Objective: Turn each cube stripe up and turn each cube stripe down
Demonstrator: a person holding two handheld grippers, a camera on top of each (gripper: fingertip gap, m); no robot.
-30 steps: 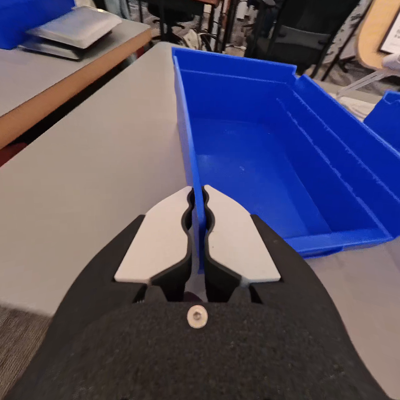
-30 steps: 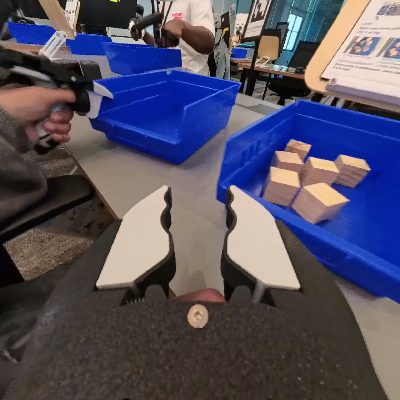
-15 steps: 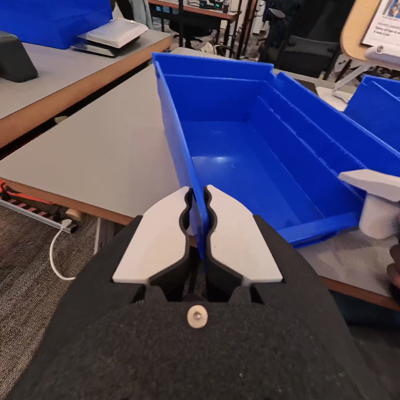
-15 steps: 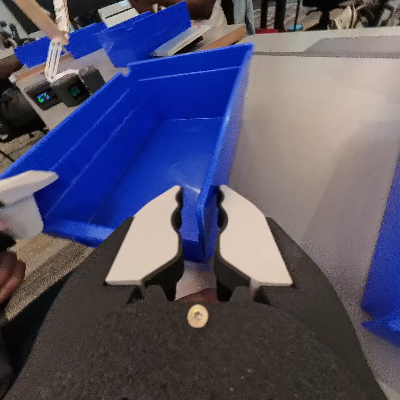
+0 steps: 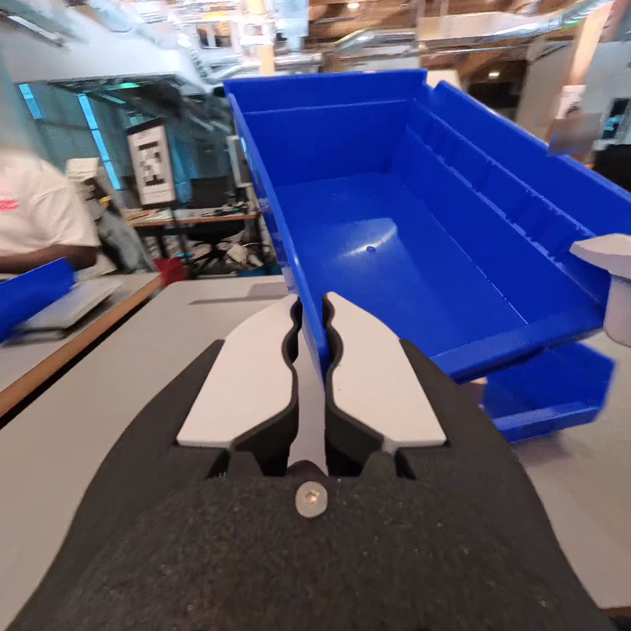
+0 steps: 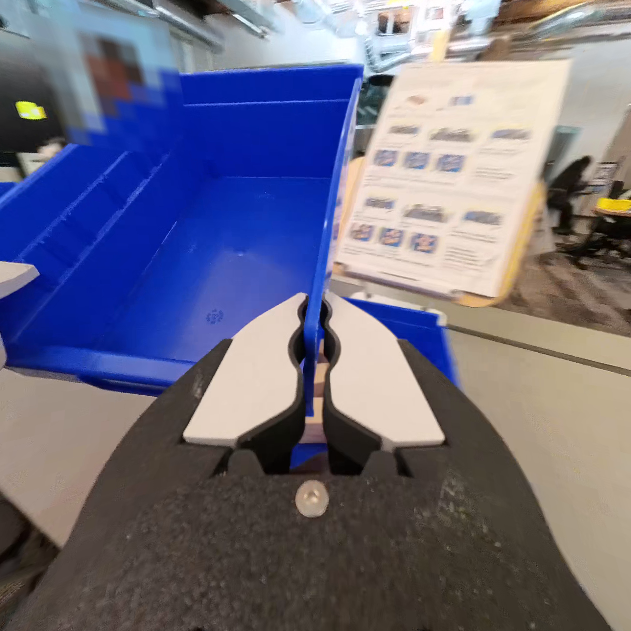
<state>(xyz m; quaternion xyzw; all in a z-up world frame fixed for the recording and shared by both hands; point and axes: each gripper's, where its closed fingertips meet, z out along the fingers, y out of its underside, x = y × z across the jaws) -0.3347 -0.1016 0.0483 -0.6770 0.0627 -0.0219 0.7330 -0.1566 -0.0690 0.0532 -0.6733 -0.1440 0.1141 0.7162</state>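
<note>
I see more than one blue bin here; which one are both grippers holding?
The empty bin, lifted and tilted, clamped by left gripper and right gripper; the other bin sits beneath.

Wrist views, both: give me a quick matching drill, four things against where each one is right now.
1. left gripper
2. right gripper
3. second blue bin
4. picture board

A. on the table, lower than the raised bin
B. shut on the raised bin's left wall
C. standing in the background, right of the raised bin
D. shut on the raised bin's right wall

Pairs: 1-B, 2-D, 3-A, 4-C
</note>
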